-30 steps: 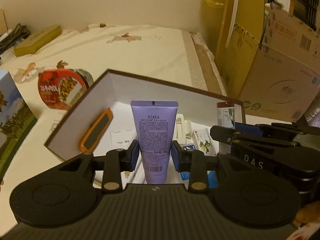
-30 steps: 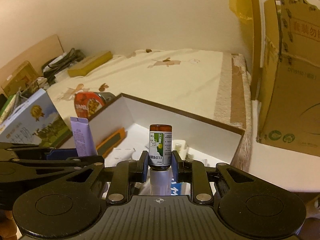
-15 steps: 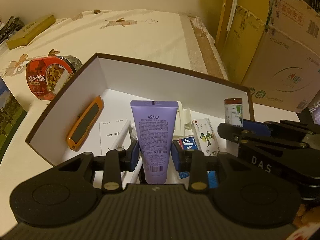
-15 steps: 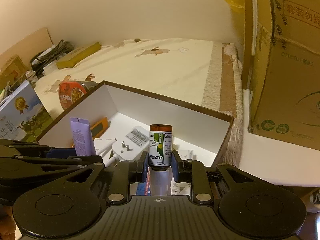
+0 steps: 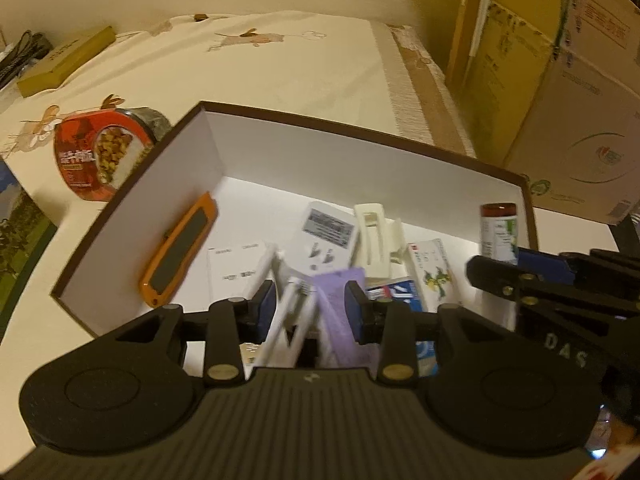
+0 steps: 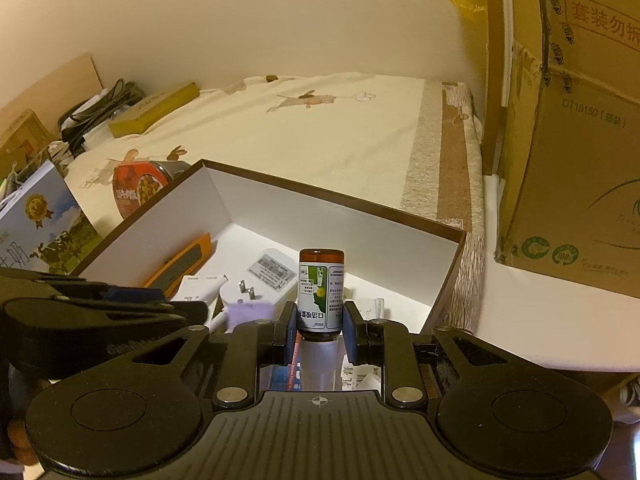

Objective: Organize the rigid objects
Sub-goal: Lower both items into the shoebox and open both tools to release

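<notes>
A brown-rimmed white box holds an orange case, a white plug adapter, a white clip, small medicine cartons and white sticks. My left gripper is open over the box; the purple tube lies tilted and blurred between its fingers, dropping into the box. My right gripper is shut on a small brown bottle with a green-white label, held upside down above the box's near right part. The bottle also shows in the left wrist view.
A red snack tub lies left of the box on the cream bedspread. A blue milk carton stands at the far left. Large cardboard boxes stand at the right. A flat yellow box and cables lie at the back left.
My left gripper has opened and let go of the purple tube, which has tipped down into the box. Both grippers have moved forward over the box. The right keeps its bottle.
</notes>
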